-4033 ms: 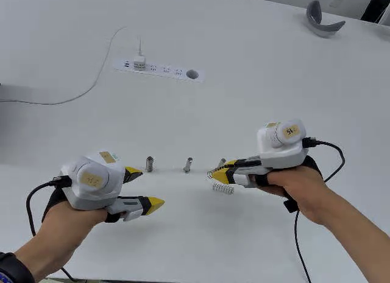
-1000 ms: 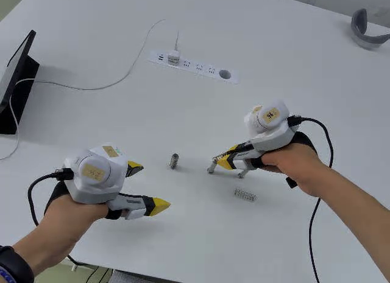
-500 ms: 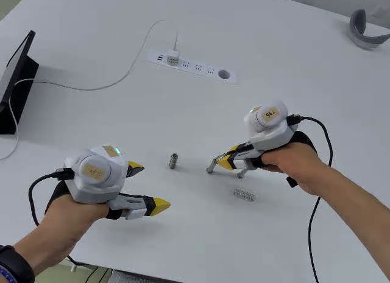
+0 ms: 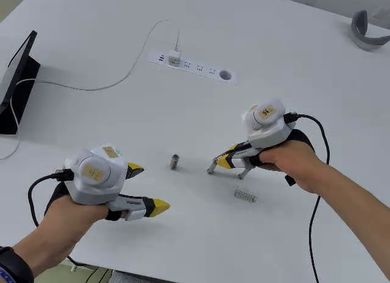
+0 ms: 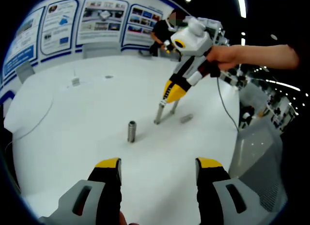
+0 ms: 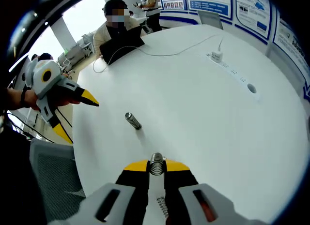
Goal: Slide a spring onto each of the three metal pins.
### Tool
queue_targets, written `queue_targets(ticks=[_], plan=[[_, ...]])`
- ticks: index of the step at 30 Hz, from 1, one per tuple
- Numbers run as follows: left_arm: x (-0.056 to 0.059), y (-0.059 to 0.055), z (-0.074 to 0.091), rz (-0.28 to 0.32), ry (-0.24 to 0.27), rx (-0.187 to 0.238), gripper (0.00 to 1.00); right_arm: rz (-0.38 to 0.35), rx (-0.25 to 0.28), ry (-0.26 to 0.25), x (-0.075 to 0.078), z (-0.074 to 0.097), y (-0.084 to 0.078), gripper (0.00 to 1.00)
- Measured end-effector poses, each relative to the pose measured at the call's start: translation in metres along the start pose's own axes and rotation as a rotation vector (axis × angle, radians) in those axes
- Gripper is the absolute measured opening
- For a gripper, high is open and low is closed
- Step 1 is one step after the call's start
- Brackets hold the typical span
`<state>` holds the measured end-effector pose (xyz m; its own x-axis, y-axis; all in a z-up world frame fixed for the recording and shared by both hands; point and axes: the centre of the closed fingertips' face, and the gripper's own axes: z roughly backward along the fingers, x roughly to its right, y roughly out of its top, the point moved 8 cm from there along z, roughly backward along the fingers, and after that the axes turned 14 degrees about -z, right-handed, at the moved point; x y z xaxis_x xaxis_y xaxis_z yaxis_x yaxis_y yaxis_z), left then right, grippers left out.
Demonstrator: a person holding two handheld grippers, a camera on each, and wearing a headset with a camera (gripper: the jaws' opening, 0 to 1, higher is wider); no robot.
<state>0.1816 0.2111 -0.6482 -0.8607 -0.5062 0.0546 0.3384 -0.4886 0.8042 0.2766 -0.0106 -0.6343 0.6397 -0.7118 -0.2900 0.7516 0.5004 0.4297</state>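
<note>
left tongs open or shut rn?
Open. In the left gripper view the left tongs have their yellow tips wide apart, with nothing held between them.

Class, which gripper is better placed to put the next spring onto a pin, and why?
The right gripper: its jaws are shut on a spring, held right at the middle pin. The left gripper is open, holds nothing and hangs well apart from that pin.
</note>
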Motion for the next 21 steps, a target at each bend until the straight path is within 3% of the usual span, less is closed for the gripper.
queue_targets(ticks=[7, 21], plan=[[0.0012, -0.0001, -0.0003, 0.001, -0.004, -0.001, 0.63, 0.054, -0.041, -0.031, -0.0013, 0.0006, -0.0015, 0.12], [0.0010, -0.0011, -0.0011, 0.005, -0.006, 0.000, 0.63, 0.031, -0.040, -0.024, -0.0004, -0.0072, 0.0038, 0.12]])
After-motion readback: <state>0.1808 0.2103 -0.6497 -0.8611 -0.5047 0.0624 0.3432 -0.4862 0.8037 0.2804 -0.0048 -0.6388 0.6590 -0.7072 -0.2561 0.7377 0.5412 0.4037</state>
